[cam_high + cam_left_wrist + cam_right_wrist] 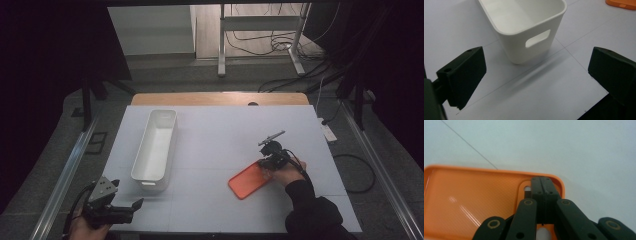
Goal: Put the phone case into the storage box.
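Pinching phone case [474, 205] | our right gripper [541, 185] jaws together at its camera cutout | left gripper [534, 82] apart near bin [529, 27] | we judged: grip deeper before lifting.

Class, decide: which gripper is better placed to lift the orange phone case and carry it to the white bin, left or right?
Right. The right gripper is already on the orange phone case, jaws together at its camera cutout. The left gripper hangs open, near the white bin, far from the case.
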Demonstrator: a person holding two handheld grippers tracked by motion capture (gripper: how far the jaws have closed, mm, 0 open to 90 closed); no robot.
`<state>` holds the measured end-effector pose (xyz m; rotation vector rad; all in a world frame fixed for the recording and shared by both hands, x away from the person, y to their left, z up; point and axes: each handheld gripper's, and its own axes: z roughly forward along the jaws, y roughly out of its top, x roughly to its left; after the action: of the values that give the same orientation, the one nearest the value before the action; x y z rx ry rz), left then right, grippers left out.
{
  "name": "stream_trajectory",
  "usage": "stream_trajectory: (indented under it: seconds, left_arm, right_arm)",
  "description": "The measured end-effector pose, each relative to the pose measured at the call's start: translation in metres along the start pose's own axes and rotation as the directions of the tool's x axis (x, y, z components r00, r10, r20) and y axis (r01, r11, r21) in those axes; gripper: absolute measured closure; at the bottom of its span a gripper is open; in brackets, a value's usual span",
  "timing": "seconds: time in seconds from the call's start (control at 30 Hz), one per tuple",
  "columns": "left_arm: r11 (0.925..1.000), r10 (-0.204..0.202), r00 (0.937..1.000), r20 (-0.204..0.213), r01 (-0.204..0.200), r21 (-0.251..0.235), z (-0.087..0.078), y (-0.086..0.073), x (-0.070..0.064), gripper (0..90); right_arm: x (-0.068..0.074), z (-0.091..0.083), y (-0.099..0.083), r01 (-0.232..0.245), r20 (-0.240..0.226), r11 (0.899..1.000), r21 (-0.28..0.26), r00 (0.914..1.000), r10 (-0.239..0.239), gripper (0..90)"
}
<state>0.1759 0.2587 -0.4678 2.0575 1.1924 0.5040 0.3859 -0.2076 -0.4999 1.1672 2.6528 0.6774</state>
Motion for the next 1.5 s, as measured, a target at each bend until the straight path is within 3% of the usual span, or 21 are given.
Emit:
stream_trajectory:
  seconds: [0.4,0.6,0.93,1.3,1.37,1.5]
  left_arm:
    - [1.0,0.0,1.0,0.001,0.0,-0.001,0.0,0.0,0.0,2.4]
    - [1.0,0.0,1.0,0.0,0.0,-0.001,0.0,0.0,0.0,2.5]
    - [1.0,0.001,1.0,0.0,-0.001,-0.003,-0.001,0.0,0.0,2.5]
    - [1.0,0.002,1.0,-0.001,-0.002,-0.002,-0.001,0.0,0.0,2.5]
    - [1.0,0.002,1.0,-0.001,-0.002,-0.002,0.0,0.0,0.0,2.5]
    - [1.0,0.003,1.0,-0.003,-0.003,0.001,0.0,0.0,0.0,2.5]
  right_arm:
    - [0.015,0.015,0.021,0.03,-0.021,0.999,-0.021,0.9993,-0.031,89.0]
    - [0.029,0.024,0.033,0.061,-0.04,0.998,-0.032,0.9973,-0.062,89.1]
    - [0.051,0.029,0.04,0.122,-0.093,0.992,-0.039,0.9878,-0.125,89.0]
    - [0.049,0.006,0.018,0.148,-0.111,0.989,-0.027,0.9824,-0.15,89.0]
    - [0.045,-0.003,0.002,0.143,-0.111,0.99,-0.01,0.9834,-0.144,89.0]
    - [0.042,-0.01,-0.011,0.125,-0.109,0.992,0.003,0.9863,-0.124,89.0]
